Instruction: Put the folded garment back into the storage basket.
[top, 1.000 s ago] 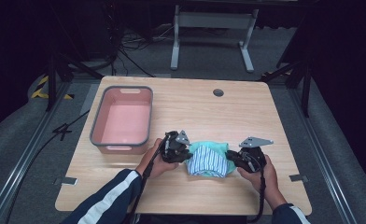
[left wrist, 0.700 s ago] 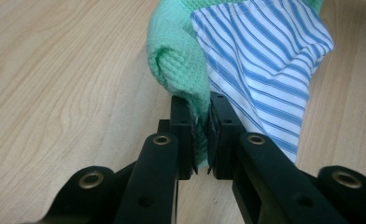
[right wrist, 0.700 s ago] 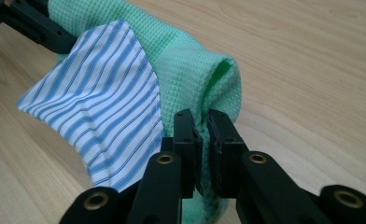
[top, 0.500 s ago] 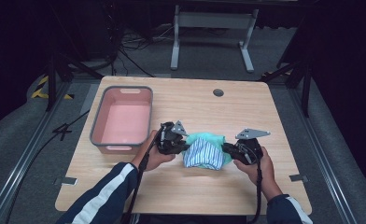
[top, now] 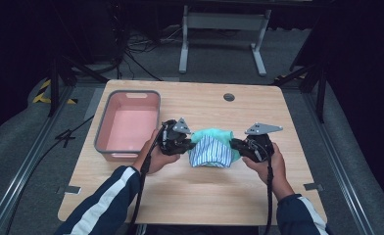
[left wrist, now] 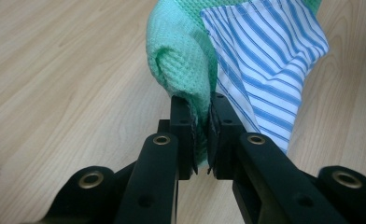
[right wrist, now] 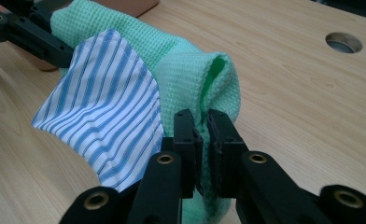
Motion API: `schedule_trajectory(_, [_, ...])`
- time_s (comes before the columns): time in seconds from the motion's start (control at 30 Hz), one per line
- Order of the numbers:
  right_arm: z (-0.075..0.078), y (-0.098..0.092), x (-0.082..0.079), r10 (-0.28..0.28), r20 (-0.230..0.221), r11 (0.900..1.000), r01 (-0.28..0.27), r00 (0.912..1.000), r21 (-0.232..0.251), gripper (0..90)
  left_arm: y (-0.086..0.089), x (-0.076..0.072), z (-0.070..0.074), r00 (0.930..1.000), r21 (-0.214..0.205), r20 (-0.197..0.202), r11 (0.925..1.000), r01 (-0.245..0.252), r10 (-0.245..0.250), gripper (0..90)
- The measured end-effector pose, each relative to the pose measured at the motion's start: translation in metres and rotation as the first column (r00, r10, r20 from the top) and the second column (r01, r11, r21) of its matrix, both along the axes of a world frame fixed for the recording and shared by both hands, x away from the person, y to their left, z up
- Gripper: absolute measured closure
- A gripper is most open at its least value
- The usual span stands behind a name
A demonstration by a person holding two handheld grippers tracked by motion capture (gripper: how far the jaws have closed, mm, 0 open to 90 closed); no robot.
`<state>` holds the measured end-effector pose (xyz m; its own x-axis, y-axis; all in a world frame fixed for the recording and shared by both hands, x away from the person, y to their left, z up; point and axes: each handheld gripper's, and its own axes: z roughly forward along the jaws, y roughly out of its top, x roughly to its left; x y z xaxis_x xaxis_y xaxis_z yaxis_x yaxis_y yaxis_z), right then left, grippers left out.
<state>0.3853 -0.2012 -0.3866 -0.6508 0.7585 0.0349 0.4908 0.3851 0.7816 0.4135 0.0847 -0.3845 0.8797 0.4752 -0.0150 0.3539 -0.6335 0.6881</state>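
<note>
**Cloth held at both ends above the table**

A pink tub (top: 128,126) with a grey rim stands at the left of the wooden table (top: 195,191), apart from the work in hand.

Just right of the tub, the left gripper (top: 186,142) is held in the person's left hand (top: 156,155). Its jaws are closed tight on the left edge of the cloth (top: 210,147); the left gripper view shows green waffle fabric pinched between the pads.

The cloth, green with a blue-and-white striped panel (top: 209,152), spans the gap between the two grippers at mid-table and hangs in a sag, the striped panel facing the person.

The right gripper (top: 235,144), in the right hand (top: 271,164), is clamped on the cloth's right edge; the right gripper view shows a folded green hem between the pads.

A round hole (top: 229,97) sits in the table's far edge.
</note>
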Motion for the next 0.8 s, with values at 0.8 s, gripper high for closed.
schedule_trajectory(0.8, [0.039,0.051,0.018,0.071,0.059,0.9972,-0.072,0.9958,0.017,82.8,0.051,0.001,0.044,0.9909,-0.024,0.077,0.9937,-0.109,0.111,82.3])
